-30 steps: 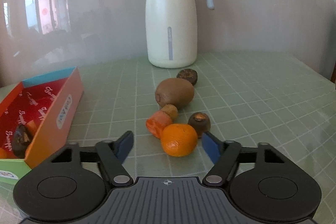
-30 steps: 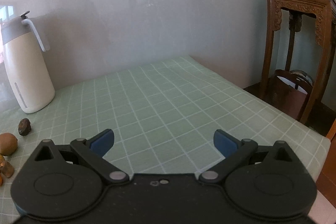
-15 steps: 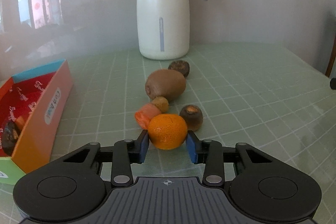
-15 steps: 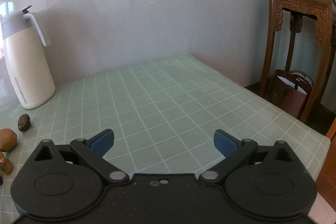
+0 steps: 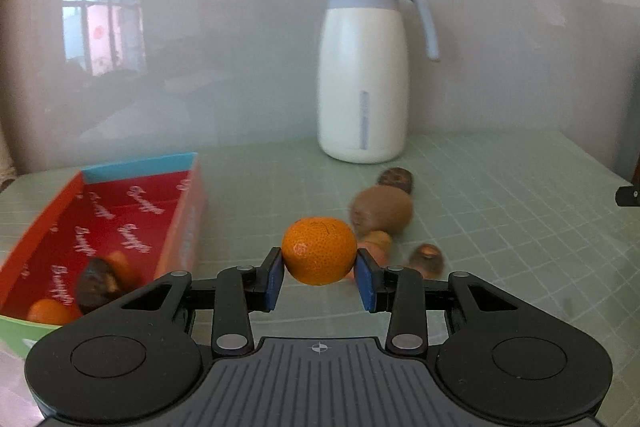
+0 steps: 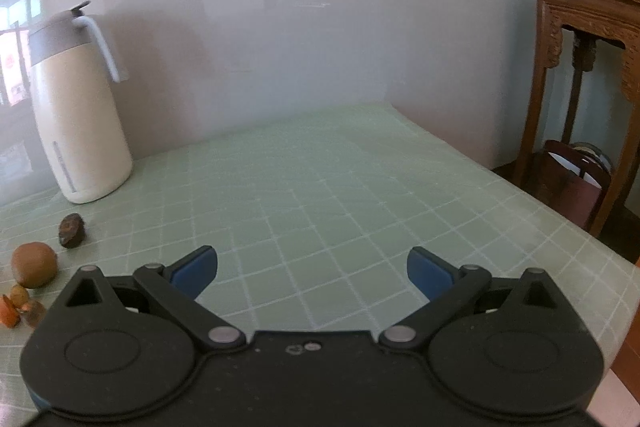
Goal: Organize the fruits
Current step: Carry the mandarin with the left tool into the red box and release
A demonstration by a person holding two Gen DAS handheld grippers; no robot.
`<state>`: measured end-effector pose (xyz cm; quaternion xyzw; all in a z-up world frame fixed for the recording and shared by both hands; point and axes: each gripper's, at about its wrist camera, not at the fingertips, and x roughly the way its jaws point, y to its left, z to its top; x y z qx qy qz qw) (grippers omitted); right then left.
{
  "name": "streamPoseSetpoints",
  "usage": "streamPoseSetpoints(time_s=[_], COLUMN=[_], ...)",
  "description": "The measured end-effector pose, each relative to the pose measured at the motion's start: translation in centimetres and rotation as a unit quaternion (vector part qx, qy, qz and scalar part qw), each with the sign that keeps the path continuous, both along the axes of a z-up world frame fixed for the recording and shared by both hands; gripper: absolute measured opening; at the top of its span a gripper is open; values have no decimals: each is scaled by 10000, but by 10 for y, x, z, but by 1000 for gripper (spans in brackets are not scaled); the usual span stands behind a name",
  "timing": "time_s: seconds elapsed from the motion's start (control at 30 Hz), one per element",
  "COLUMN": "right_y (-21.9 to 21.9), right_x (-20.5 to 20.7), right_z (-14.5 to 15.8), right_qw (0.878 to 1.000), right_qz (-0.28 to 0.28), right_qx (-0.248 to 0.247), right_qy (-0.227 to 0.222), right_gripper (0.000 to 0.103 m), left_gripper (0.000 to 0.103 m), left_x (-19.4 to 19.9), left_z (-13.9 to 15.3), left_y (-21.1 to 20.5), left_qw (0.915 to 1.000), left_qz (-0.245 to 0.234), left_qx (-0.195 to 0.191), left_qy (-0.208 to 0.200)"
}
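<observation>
Left gripper (image 5: pixel 319 273) pinches the tangerine (image 5: pixel 319 251), held right of the red box (image 5: pixel 188 211). Box contains a dark fruit (image 5: pixel 98 285) and orange pieces (image 5: pixel 50 311). Right gripper (image 6: pixel 312 273) stands spread, holding nothing.

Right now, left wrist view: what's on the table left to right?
Red box → mandarin held in the left gripper → kiwi → white thermos jug behind it. The small fruits beside the kiwi overlap, so I left them out.
</observation>
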<state>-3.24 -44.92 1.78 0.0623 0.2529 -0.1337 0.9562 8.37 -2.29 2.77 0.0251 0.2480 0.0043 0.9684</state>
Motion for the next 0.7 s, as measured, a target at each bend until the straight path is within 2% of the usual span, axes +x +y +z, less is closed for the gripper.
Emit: streamPoseSetpoints(time_s=[0.4,0.7], right_y=[37,49], right_x=[10,10], right_z=[4,3], right_qw=[9996,9992], right_qz=[281,393], right_qx=[-51,-91], right_qy=[17,51], right_gripper=[102,102], left_gripper=[38,38], left_x=[-12,-18], left_z=[9,7], left_y=[59,98], left_qw=[9981,9952], left_qz=[581,963], left_qx=[29,3], left_qy=[-187,-147])
